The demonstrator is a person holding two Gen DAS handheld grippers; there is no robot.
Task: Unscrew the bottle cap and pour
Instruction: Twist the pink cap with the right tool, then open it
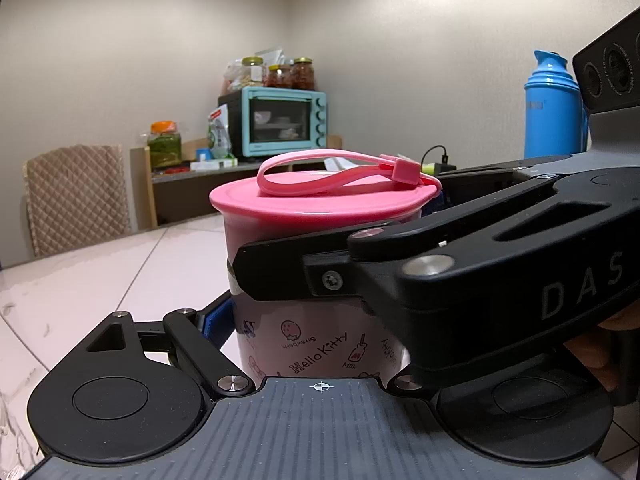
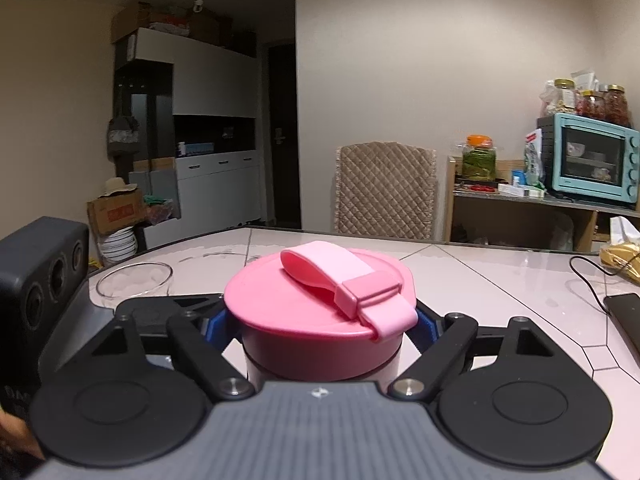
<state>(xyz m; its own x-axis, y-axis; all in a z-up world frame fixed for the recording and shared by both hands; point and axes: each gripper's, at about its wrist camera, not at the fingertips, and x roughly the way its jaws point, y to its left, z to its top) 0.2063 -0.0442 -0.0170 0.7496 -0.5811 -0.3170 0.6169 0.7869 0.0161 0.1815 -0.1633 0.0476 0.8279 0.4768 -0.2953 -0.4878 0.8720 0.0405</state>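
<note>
A pink Hello Kitty bottle [image 1: 320, 344] stands upright on the pale table. Its pink cap [image 1: 316, 204] with a loop strap is on it. My left gripper [image 1: 316, 320] is shut on the bottle's body, below the cap. My right gripper [image 2: 320, 328] is shut on the cap [image 2: 312, 312], its blue pads [image 2: 216, 326] pressed to both sides; it also crosses the left wrist view [image 1: 460, 268] from the right. A clear glass bowl [image 2: 134, 282] sits on the table at the far left in the right wrist view.
A quilted chair back [image 2: 386, 190] stands at the table's far edge. A side shelf holds a teal oven [image 2: 592, 160] and jars. A blue thermos [image 1: 554, 108] stands at the right. A cable and a dark phone [image 2: 624, 316] lie on the table's right.
</note>
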